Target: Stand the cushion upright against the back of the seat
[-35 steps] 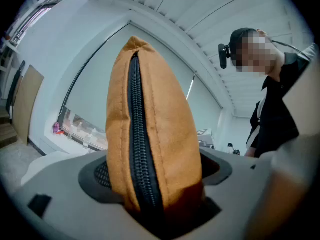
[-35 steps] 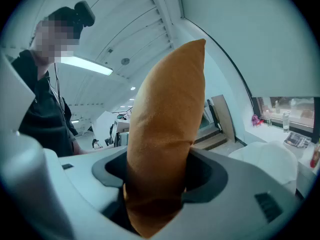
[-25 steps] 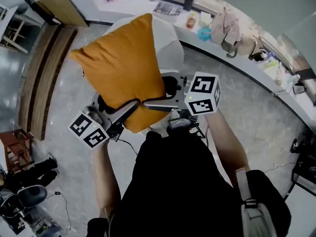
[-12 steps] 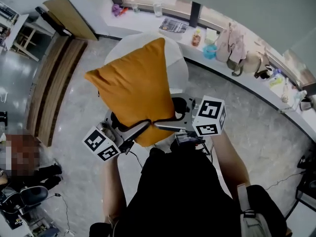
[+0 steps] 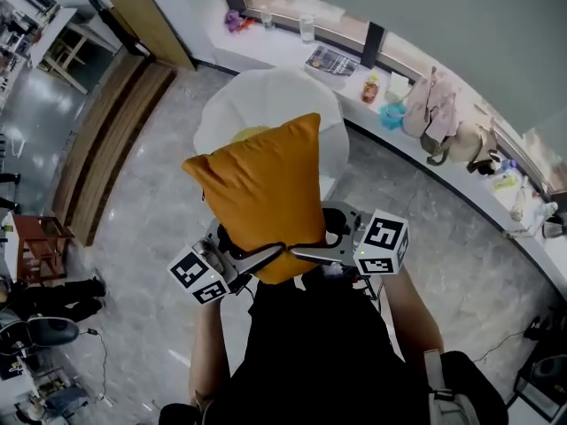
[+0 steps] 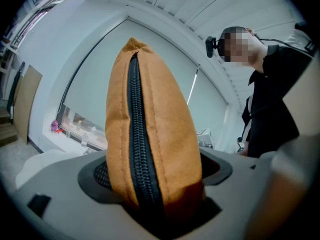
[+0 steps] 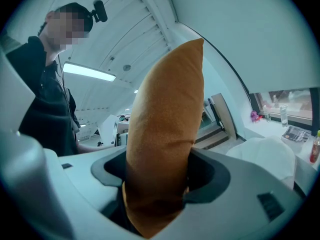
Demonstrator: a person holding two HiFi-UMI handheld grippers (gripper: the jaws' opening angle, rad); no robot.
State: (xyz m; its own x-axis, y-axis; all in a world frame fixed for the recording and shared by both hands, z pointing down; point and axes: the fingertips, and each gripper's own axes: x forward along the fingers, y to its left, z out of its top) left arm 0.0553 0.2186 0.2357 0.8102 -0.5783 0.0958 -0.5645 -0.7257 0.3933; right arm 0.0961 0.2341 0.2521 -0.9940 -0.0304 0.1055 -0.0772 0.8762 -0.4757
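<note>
An orange cushion (image 5: 261, 193) hangs upright in the air, held by its near bottom edge over the white round seat (image 5: 270, 104). My left gripper (image 5: 259, 258) is shut on the zipper edge at the left. In the left gripper view the cushion (image 6: 150, 134) fills the gap of that gripper (image 6: 150, 186). My right gripper (image 5: 306, 255) is shut on the same edge from the right. In the right gripper view the cushion (image 7: 165, 129) is squeezed between the pads of that gripper (image 7: 157, 181). A yellowish patch (image 5: 249, 135) shows on the seat behind the cushion.
A curved white counter (image 5: 416, 140) with bottles, a magazine (image 5: 332, 58) and bags (image 5: 443, 118) runs behind the seat. A wooden panel (image 5: 146, 25) and wooden steps (image 5: 106, 140) lie to the left. A small stool (image 5: 31, 242) stands at the far left on the grey floor.
Both grippers have carried the cushion forward and slightly down toward the white seat, which now shows more fully behind it. The grip on the cushion's edge is unchanged.
</note>
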